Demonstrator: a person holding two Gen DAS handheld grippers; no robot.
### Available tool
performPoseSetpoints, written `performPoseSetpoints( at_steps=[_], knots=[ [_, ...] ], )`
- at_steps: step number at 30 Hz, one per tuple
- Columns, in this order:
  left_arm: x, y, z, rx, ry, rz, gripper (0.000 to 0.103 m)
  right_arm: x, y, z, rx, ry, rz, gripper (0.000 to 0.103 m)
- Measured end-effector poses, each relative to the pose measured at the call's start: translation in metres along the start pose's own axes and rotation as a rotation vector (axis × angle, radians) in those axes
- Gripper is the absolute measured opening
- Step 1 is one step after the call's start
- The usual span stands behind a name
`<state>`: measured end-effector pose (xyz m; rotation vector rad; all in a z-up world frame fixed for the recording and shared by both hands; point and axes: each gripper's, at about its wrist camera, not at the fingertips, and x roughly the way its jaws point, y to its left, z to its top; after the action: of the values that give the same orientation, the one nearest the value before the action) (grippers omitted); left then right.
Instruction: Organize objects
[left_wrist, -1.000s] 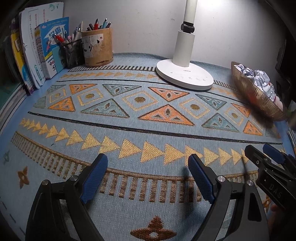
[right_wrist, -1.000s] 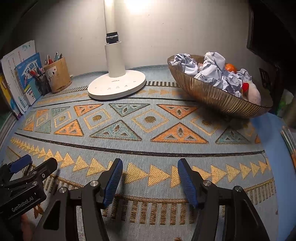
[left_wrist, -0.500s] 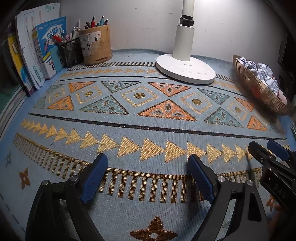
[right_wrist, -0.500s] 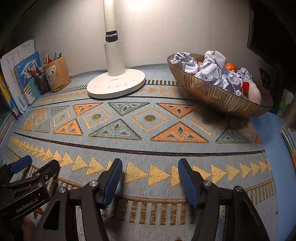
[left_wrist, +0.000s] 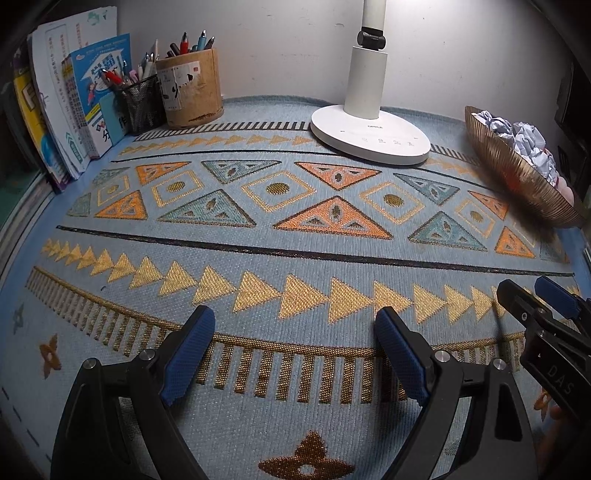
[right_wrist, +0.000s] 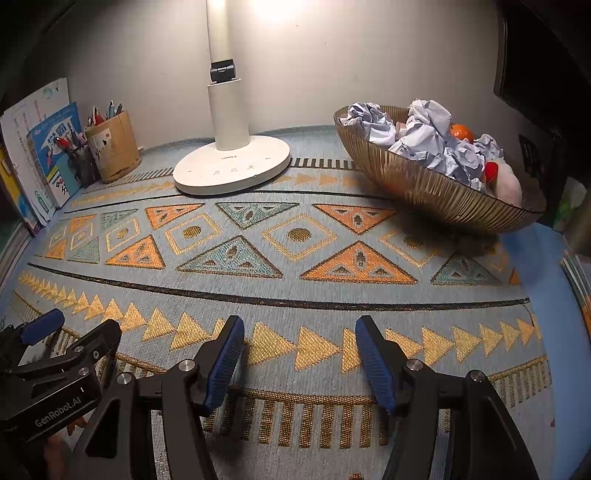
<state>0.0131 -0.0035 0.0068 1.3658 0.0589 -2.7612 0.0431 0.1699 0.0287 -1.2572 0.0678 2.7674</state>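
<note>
2 grippers, left gripper (left_wrist: 295, 328) and right gripper (right_wrist: 299, 339), remain open, unmoved.

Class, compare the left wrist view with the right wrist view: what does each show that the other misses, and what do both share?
Only the left wrist view shows the yellow-spined book at the far left of the book row.

Only the right wrist view shows the orange fruit and a red item among the crumpled paper in the gold bowl.

Both show the white lamp, the cork pen holder, the patterned mat, and both grippers, left and right, open and empty.
</note>
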Motion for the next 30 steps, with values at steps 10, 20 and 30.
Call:
performPoseSetpoints(
  at_steps=[10, 20, 30],
  knots=[
    [0.004, -0.001, 0.001, 0.003, 0.020, 0.010, 0.100, 0.000, 0.000, 0.000, 0.003, 0.005, -0.002, 0.061],
    [0.005, 0.001, 0.002, -0.008, 0.025, 0.012, 0.103, 0.007, -0.001, 0.000, 0.012, 0.055, 0.005, 0.073],
    [0.006, 0.001, 0.004, 0.009, 0.027, 0.000, 0.103, 0.013, 0.004, 0.000, -0.002, 0.094, 0.012, 0.095]
  ],
)
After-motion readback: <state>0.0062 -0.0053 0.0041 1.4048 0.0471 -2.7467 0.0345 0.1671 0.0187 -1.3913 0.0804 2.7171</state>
